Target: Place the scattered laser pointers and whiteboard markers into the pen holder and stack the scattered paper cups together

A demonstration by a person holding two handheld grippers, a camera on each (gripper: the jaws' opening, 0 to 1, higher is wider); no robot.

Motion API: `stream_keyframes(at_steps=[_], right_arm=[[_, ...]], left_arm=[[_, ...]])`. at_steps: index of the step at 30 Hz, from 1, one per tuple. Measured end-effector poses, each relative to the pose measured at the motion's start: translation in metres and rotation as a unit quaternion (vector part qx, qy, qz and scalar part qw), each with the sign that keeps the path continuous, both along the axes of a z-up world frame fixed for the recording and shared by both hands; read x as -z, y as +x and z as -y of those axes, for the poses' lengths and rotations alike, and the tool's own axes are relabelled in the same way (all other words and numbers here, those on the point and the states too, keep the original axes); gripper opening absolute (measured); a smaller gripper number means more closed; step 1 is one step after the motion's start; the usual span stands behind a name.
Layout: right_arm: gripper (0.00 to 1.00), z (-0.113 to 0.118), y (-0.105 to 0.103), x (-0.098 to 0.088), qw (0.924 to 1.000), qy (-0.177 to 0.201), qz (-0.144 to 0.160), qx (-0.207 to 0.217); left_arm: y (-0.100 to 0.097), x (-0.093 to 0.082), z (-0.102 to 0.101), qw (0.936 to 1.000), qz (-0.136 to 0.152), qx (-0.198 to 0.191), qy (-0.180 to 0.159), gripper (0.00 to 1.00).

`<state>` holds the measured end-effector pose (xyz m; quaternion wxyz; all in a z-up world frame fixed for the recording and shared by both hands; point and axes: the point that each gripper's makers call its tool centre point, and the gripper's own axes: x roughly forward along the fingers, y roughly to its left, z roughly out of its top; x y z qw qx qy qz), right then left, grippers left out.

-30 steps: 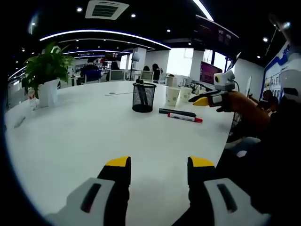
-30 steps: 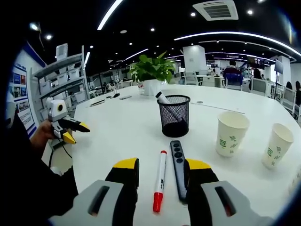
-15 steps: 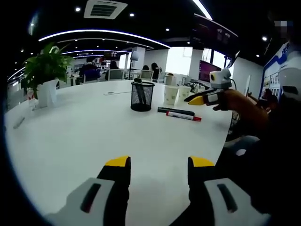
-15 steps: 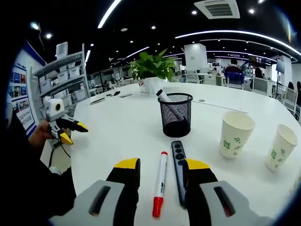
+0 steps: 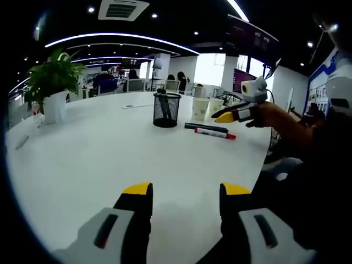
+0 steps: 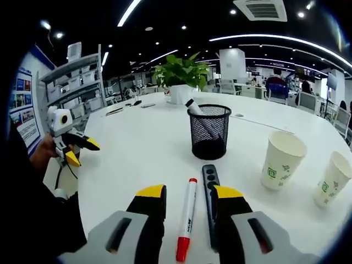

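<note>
A black mesh pen holder [image 6: 209, 131] stands on the white table [image 6: 137, 148] with a whiteboard marker [image 6: 193, 107] leaning inside it. In front of it lie a red-capped marker [image 6: 186, 217] and a black laser pointer [image 6: 209, 190]. My right gripper [image 6: 190, 193] is open just above them; the marker runs between its jaws and the pointer lies along the right jaw. Two paper cups [image 6: 281, 159] [image 6: 333, 177] stand apart to the right. My left gripper [image 5: 186, 192] is open over bare table, far from the pen holder [image 5: 166, 109], marker [image 5: 214, 133] and pointer [image 5: 204, 127].
A potted plant [image 6: 181, 71] stands behind the holder. The left gripper [image 6: 74, 148] hangs at the table's edge in a hand. The right gripper [image 5: 228, 114] hovers over the pens, with the cups [image 5: 201, 108] behind. Shelves and office chairs lie beyond the table.
My right gripper has eased forward and lower over the marker and laser pointer. The left gripper has held its place, both staying open.
</note>
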<state>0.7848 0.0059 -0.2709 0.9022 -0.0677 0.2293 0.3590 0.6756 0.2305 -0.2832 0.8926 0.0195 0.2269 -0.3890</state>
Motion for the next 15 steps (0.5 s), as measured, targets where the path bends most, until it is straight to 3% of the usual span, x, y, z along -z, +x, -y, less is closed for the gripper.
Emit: stream_keyframes(at_steps=[15], right_arm=[[0.32, -0.0068, 0.0036, 0.0078, 1.0, -0.002, -0.009, -0.003]], left_arm=[[-0.0007, -0.0005, -0.0013, 1.0, 0.001, -0.001, 0.0, 0.5]])
